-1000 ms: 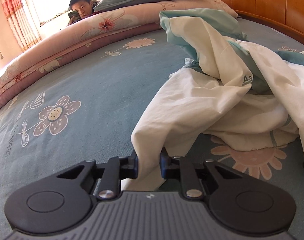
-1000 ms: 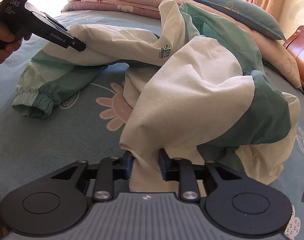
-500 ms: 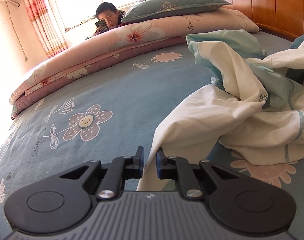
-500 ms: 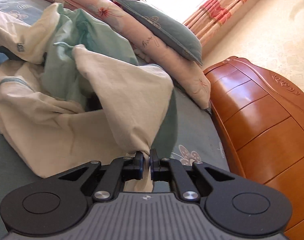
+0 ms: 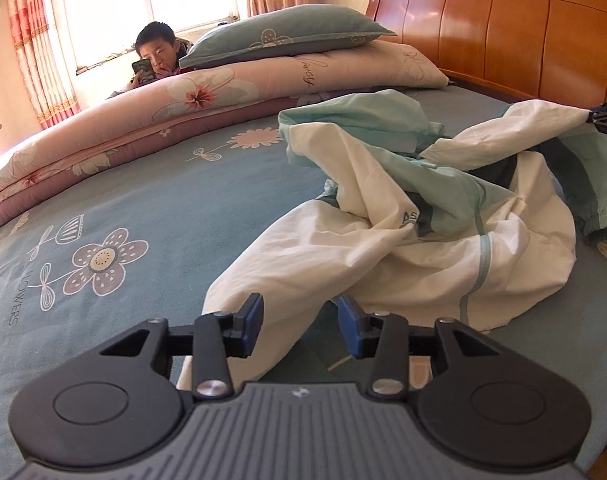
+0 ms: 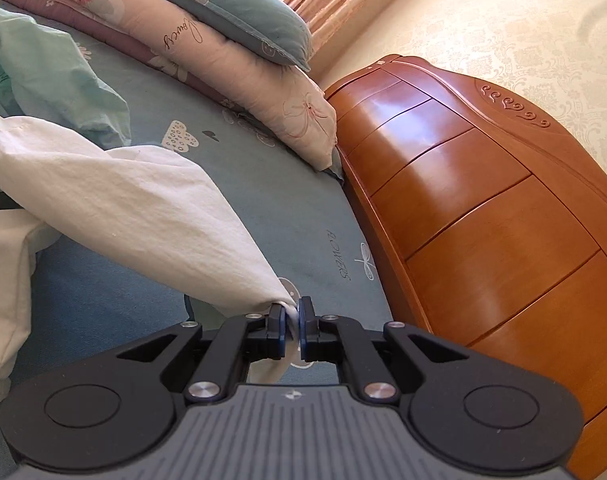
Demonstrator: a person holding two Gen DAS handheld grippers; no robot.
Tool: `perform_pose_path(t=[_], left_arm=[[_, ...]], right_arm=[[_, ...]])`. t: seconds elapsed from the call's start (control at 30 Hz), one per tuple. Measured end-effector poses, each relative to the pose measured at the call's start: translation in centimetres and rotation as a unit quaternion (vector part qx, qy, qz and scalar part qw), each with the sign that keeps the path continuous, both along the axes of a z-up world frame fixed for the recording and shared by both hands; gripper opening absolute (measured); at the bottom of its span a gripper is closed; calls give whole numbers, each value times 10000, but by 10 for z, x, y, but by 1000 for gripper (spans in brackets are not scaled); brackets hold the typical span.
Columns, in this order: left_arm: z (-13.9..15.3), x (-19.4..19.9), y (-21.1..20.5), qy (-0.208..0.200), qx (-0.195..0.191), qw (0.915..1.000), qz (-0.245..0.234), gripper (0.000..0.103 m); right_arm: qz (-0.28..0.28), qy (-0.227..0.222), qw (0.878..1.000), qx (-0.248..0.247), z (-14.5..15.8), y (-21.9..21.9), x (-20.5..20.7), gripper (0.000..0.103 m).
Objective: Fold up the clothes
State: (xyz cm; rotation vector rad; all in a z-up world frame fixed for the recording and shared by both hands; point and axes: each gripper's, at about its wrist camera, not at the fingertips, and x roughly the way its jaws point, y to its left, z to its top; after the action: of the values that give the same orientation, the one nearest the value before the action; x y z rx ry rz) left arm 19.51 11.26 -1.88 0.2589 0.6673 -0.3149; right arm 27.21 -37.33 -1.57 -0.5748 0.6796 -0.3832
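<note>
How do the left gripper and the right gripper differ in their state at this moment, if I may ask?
The left gripper has its jaws apart and opening, the white jacket lying loose between them; the right gripper is shut on a bunched corner of it. Left's fabric sags; right's is pulled taut. Both point over the blue bedsheet.

A folded floral quilt (image 5: 207, 96) carries a teal pillow (image 5: 287, 36) beside the wooden headboard (image 5: 503, 32); a person (image 5: 155, 56) lies behind.
</note>
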Motion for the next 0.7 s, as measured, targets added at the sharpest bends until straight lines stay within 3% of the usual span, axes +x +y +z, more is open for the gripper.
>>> perform_pose_path(t=[0.23,0.43,0.53,0.6,0.7], left_arm=[[-23,-2,-38,224,178,9980,-570,43],[-35,3,-44,372,148,9976,-571,43],[-39,7,-45,445,130,9975,-541,43],[-42,8,-47,507,131,9971,-557,43],[-48,11,-49,579,177,9967,-548,43]], right_arm=[[-543,54,9980,-322,-11,-39,29,7],[-1005,191,9943,-310,-25,-72,38,7],[-1113,284,9934,-55,-31,-82,39,12],[-1156,232,9928,196,-31,-84,35,24],[-873,226,9931,746,-28,-84,26,30]])
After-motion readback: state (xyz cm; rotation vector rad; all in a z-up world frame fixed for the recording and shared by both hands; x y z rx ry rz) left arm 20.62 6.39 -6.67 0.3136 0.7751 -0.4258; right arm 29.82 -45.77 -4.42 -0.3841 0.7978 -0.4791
